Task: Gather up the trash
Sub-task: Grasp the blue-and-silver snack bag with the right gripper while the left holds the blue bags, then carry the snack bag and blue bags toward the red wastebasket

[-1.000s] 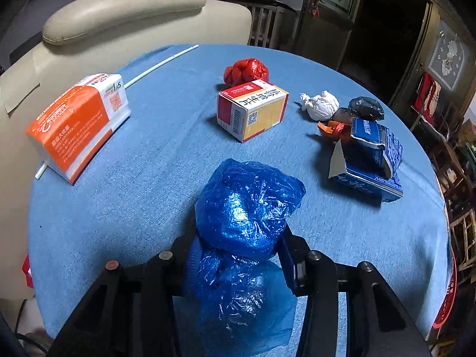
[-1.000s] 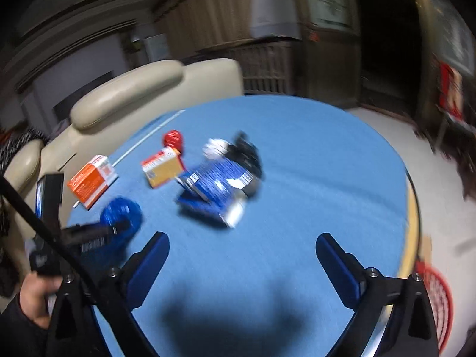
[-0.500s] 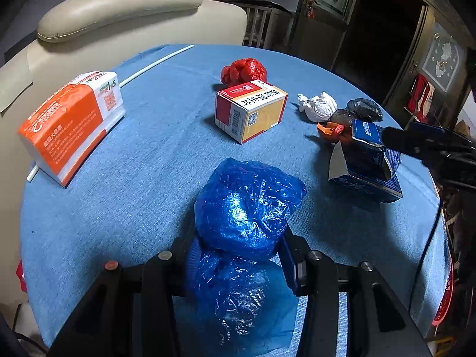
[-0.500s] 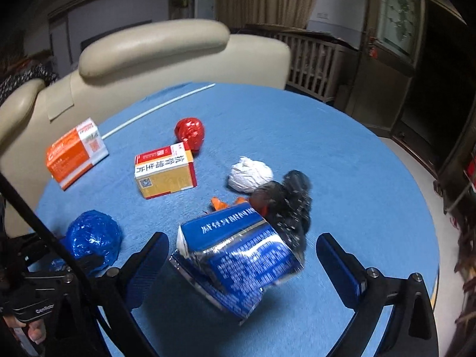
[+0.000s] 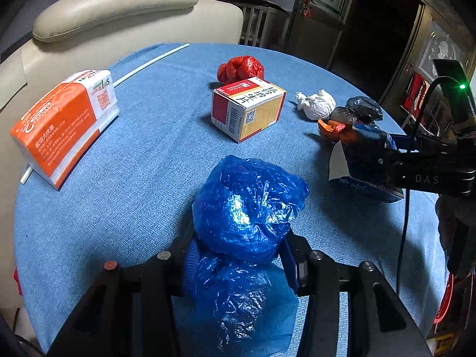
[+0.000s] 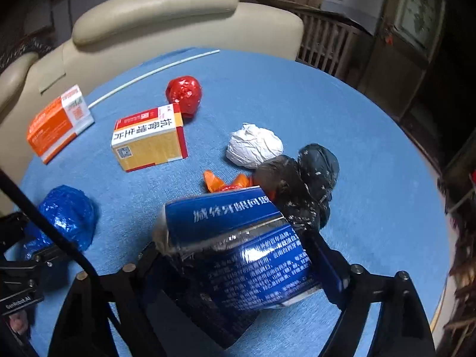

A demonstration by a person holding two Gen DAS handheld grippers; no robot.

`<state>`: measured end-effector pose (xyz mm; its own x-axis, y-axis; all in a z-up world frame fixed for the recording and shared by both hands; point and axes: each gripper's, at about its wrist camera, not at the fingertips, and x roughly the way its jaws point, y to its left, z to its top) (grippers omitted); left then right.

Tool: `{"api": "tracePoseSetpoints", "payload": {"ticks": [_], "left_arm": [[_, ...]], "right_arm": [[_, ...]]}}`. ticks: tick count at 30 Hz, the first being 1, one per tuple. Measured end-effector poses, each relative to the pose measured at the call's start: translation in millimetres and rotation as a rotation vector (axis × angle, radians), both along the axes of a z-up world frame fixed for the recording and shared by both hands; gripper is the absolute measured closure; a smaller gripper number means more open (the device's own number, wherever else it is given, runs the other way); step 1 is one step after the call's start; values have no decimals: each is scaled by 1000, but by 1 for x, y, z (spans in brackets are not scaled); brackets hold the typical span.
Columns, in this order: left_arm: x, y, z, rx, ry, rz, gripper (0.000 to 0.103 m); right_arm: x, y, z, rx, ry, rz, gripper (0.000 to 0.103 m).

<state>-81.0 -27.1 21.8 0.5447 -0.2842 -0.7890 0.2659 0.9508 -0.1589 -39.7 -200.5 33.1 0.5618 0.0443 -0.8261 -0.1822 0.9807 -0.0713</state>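
**Right gripper closes in on blue carton; left holds blue bag**

Since the earlier frames, the right gripper (image 6: 238,270) has swung in from open tablecloth to straddle the blue carton (image 6: 238,250), and its jaws have just been closing with the carton between them. Both blue pads now sit against the carton's crumpled, glossy sides. That carton is creased cardboard with white print, lying tilted on the table.

Left gripper (image 5: 238,264) is little changed: jaws part-closed, pinching a blue bag (image 5: 244,208) of thin, wrinkled, shiny plastic, bunched into a rounded lump that bulges above the fingers.

Table (image 5: 148,148) is round, covered in woven blue cloth. On it:
- black bags (image 6: 303,178), glossy and crumpled, touching the carton's far end;
- orange scrap (image 6: 220,181), beside them;
- white wad (image 6: 253,145), crumpled paper, just beyond;
- red wad (image 6: 184,92), shiny foil-like ball, behind a yellow box (image 6: 148,139);
- orange pack (image 5: 65,122), soft-wrapped, near the left edge;
- white rod (image 5: 148,62), thin and straight, at the far edge.

Cream padded chair (image 5: 119,9) stands behind the table.
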Motion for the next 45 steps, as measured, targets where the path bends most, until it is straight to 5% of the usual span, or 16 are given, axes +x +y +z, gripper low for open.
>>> {"api": "tracePoseSetpoints", "payload": {"ticks": [15, 34, 45], "left_arm": [[-20, -11, 17, 55, 1, 19, 55], [-93, -58, 69, 121, -120, -89, 55], [-116, -83, 78, 147, -147, -143, 55]], "right_arm": [[-79, -11, 55, 140, -159, -69, 27], [-201, -55, 71, 344, -293, -236, 26], [-238, -78, 78, 399, -339, -302, 26]]}}
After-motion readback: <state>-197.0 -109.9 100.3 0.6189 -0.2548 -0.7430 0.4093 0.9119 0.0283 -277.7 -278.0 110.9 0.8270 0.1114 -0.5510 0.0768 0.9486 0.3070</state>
